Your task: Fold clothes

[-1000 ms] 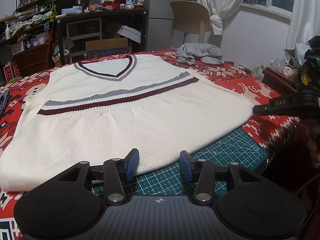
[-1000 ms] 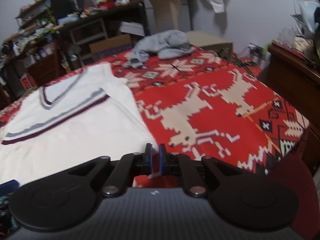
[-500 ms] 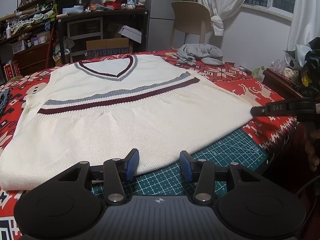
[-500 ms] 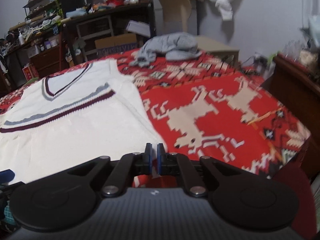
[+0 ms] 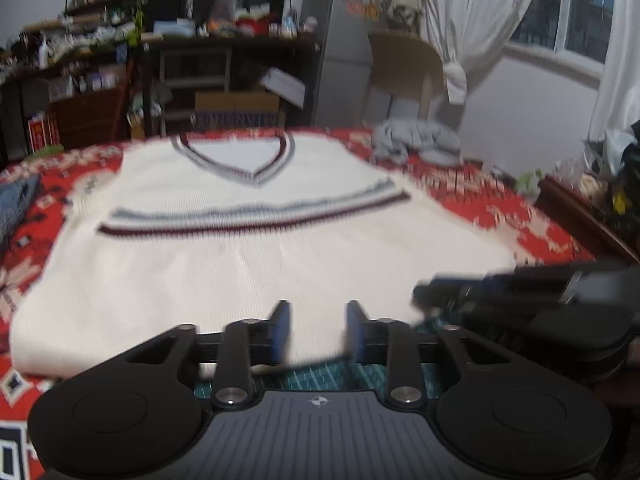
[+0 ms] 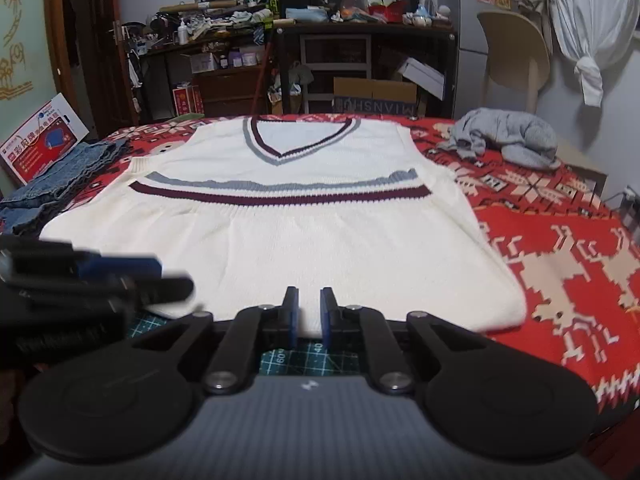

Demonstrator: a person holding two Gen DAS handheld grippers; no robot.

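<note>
Right wrist view shows me the vest (image 6: 304, 240) flat on the tabletop (image 6: 560, 240), hem nearest, neck away; right tongs (image 6: 309, 318) slightly parted at mid-hem, left tongs (image 5: 314, 330) wider apart beside them.

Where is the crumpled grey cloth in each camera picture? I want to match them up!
Left wrist view: the grey cloth lies at upper right of centre, on the red blanket past the far right corner of the white vest.
Right wrist view: the grey cloth lies at the right, level with the vest's V-neck.
Shared landmark: the beige chair stands just behind it in both.
</note>
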